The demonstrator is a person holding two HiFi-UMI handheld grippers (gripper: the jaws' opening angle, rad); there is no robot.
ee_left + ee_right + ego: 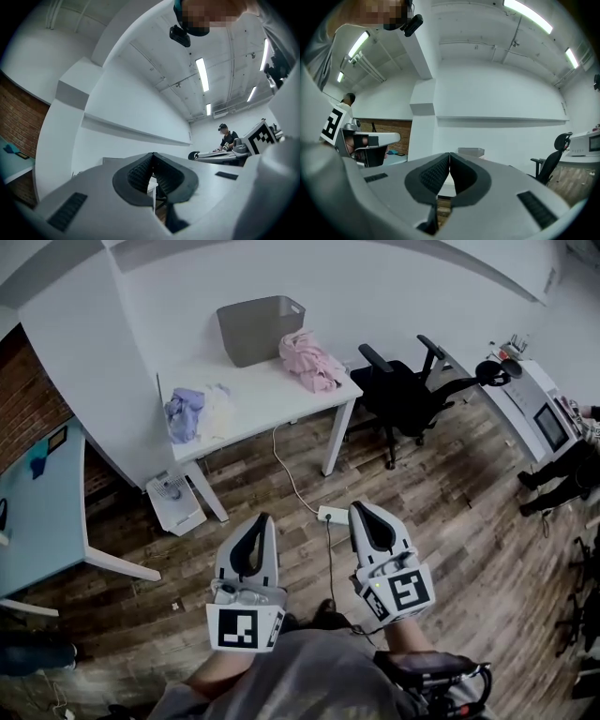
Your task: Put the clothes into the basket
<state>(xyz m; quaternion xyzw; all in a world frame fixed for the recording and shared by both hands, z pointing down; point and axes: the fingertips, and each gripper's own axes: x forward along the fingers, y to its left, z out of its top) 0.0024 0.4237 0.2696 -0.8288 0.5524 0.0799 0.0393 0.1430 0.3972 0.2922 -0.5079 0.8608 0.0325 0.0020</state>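
Both grippers sit low in the head view, left gripper (255, 526) and right gripper (364, 517), each with jaws pressed together on nothing. Upper centre, the grey basket (258, 331) stands on the white table (272, 399), pink clothes (309, 360) beside it at right, bluish clothes (187, 412) at the table's left end.

Office-lab space here: white rectangular counter (272, 399) at twelve o'clock, black swivel office chair (408, 390) at one, wood-plank floor (469, 521), red brick wall (23, 409) at nine, long ceiling strip lights (202, 74) overhead.
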